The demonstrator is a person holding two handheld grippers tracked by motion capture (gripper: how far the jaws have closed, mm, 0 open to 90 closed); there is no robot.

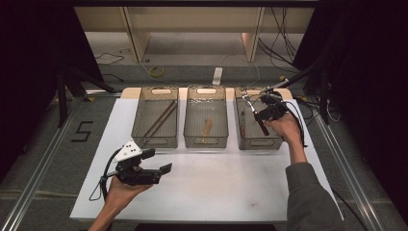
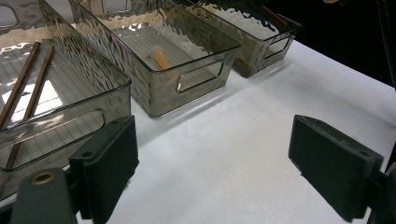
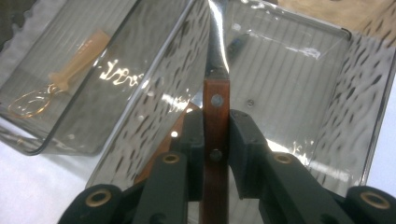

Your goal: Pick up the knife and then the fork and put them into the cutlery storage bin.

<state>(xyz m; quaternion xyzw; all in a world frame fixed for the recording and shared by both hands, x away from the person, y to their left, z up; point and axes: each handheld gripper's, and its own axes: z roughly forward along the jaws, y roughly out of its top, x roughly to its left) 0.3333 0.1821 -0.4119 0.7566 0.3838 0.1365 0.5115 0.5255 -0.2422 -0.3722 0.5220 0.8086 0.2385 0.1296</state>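
Three clear grey bins stand in a row at the table's far side. The left bin (image 1: 155, 142) (image 2: 70, 121) holds two dark chopsticks (image 1: 161, 119) (image 2: 32, 88). In the middle bin (image 1: 206, 143) (image 2: 196, 79) lies an amber spoon (image 1: 207, 127) (image 3: 70, 70). My right gripper (image 1: 262, 115) (image 3: 216, 126) hangs over the right bin (image 1: 260, 143), shut on the wooden handle of a metal utensil (image 1: 247, 100) (image 3: 216, 100) that points away from me. A second brown handle (image 3: 159, 149) lies in that bin below. My left gripper (image 1: 158, 160) (image 2: 212, 158) is open and holds nothing, low over the table in front of the left bin.
The white table top (image 1: 216, 183) stretches bare between the bins and the near edge. Black cables trail from both grippers. Beyond the table are a floor with loose cables, wooden shelf legs and dark stands at either side.
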